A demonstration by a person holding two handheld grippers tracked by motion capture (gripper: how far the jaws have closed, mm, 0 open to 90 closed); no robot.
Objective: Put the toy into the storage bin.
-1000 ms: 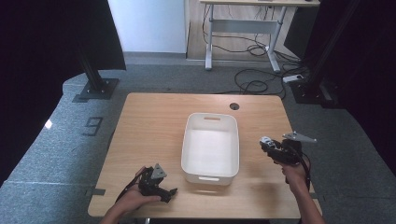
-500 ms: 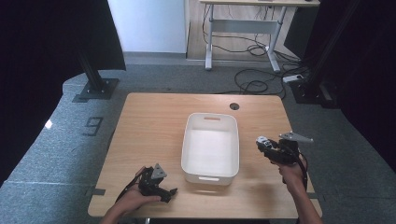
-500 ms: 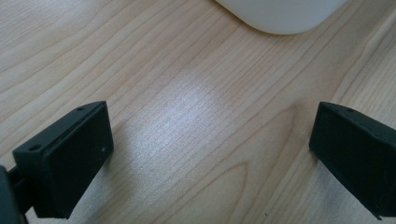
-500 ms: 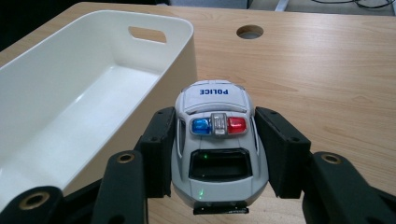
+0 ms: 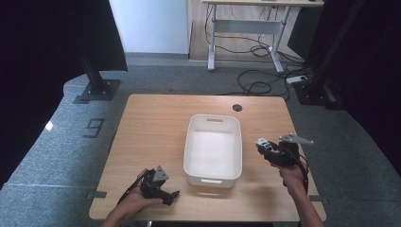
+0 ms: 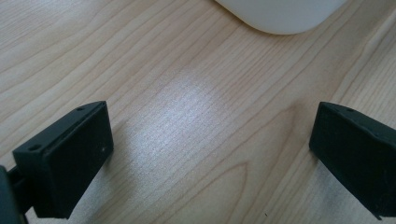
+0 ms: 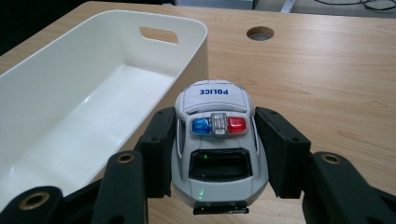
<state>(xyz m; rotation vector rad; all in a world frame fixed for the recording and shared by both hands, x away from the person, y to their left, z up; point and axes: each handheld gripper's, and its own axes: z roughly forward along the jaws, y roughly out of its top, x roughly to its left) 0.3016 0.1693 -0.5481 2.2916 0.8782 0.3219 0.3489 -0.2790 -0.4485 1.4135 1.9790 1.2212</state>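
Note:
A white toy police car (image 7: 215, 140) with blue and red roof lights sits between the two black jaws of my right gripper (image 7: 215, 151), which is shut on its sides. In the high view that gripper (image 5: 265, 147) holds the car (image 5: 263, 144) above the table, just right of the white bin (image 5: 213, 123). The bin (image 7: 70, 93) has nothing in it. My left gripper (image 5: 163, 191) rests low at the table's front left, near the bin's front left corner. Its jaws stand wide open over bare wood (image 6: 205, 130).
The wooden table (image 5: 156, 118) has a round cable hole (image 5: 237, 108) at the back right. Black stands, cables and a desk frame stand on the grey floor beyond the table.
My right gripper has shifted slightly to the left with the car, toward the bin. The left gripper has stayed put.

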